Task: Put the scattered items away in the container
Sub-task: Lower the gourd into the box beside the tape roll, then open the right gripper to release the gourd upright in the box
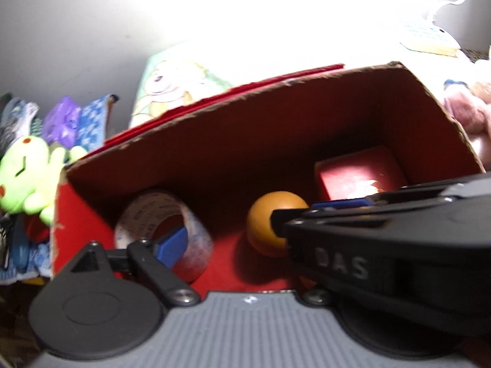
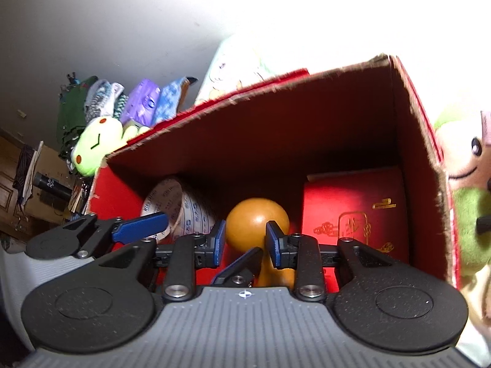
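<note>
An open red cardboard box (image 1: 214,107) (image 2: 276,92) holds a printed tape roll (image 1: 147,208) (image 2: 187,205) at the left, an orange wooden ball-topped piece (image 1: 264,214) (image 2: 254,217) in the middle and a small red gift box (image 1: 359,171) (image 2: 353,202) at the right. My right gripper (image 2: 245,239) reaches into the box, its blue pads close on either side of the orange piece; whether they press on it is unclear. My left gripper (image 1: 247,236) stands wide open beside it with one pad (image 1: 172,242) in front of the tape roll, gripping nothing. Its other finger is hidden under the right gripper.
A green plush frog (image 1: 24,178) (image 2: 95,144) lies left of the box, with purple and blue packets (image 1: 67,116) (image 2: 144,101) behind it. Another green plush (image 2: 469,214) and a pink plush (image 1: 466,110) press against the box's right wall. A printed cushion (image 1: 172,82) stands behind.
</note>
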